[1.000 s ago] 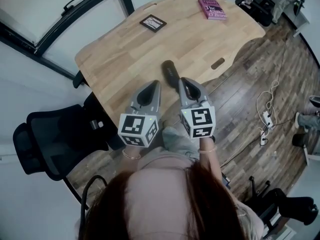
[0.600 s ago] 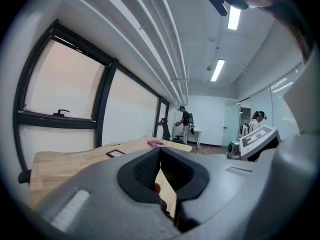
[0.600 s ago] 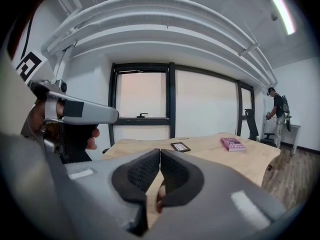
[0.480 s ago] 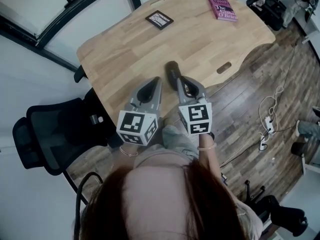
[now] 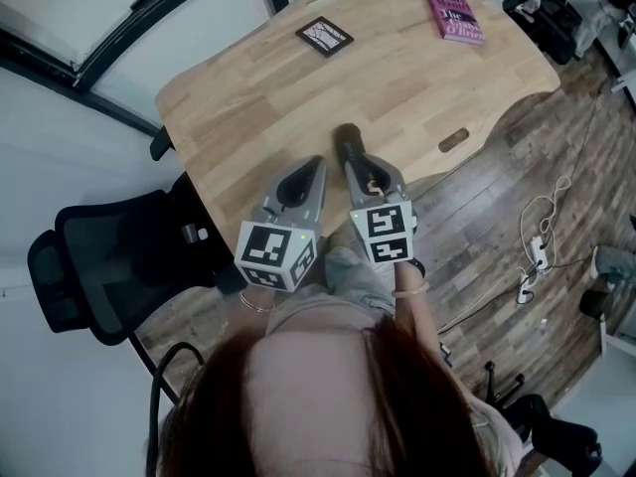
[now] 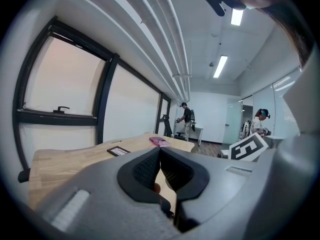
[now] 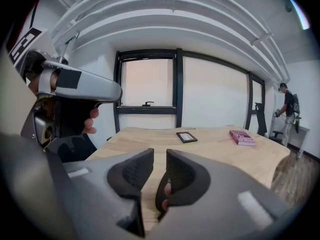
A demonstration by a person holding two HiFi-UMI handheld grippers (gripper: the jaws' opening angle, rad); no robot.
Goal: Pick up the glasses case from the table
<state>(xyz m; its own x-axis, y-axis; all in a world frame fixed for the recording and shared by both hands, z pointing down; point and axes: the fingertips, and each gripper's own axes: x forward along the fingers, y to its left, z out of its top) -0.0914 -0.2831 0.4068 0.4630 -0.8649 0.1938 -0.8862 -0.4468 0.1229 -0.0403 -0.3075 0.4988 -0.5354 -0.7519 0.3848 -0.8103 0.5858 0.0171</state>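
Dark glasses case point(image 5: 344, 137), twelve o'clock of right gripper point(image 5: 356, 164); its empty, just-opening jaws, barely parted, may shove it; left gripper point(image 5: 316, 164) closed.

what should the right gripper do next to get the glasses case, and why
Probably open the right gripper wider and lower it over the glasses case. Its jaws have just been opening but stand only slightly apart with nothing between them, and the case lies on the table right at their tips.
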